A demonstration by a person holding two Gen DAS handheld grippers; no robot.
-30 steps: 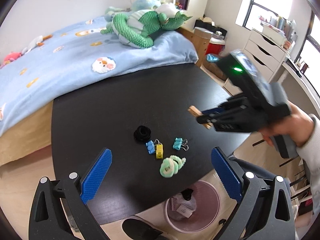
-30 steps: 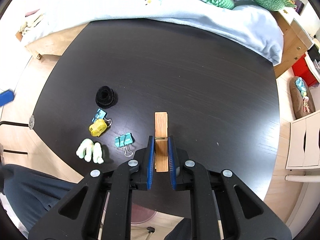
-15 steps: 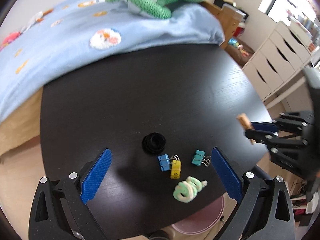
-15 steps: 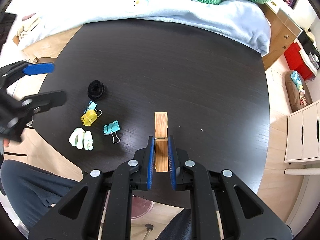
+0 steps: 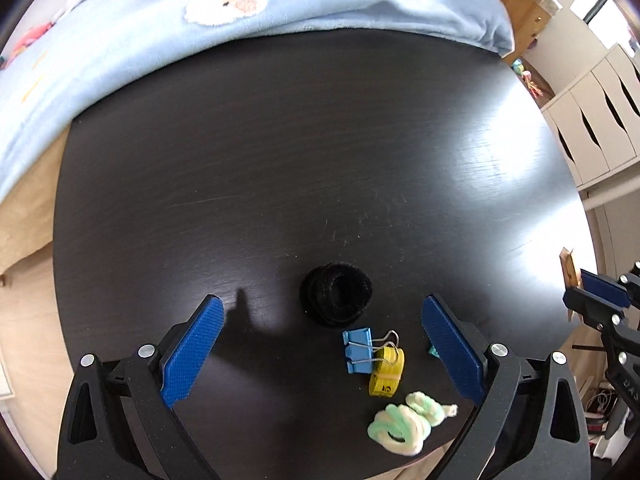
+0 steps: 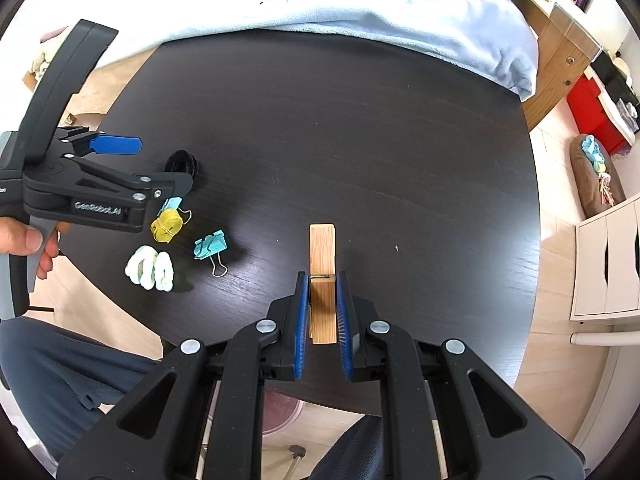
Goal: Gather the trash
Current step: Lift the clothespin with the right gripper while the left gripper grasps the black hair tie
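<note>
On the black round table lie a black fuzzy coil, a blue binder clip, a yellow clip and a green-white fuzzy coil. A teal clip is mostly hidden behind a finger in the left wrist view. My left gripper is open and points steeply down, with the black coil just ahead between its fingertips. My right gripper is shut on a wooden clothespin, held above the table's near side. The right wrist view shows the left gripper over the clips.
A bed with a light blue blanket borders the table's far edge. White drawers stand at the right. A pink bin sits on the floor under the table's near edge, beside a person's dark trouser leg.
My left gripper has tilted down and come lower and closer over the small items, the black coil now between its open fingers. The right gripper has stayed put, shut on the clothespin.
</note>
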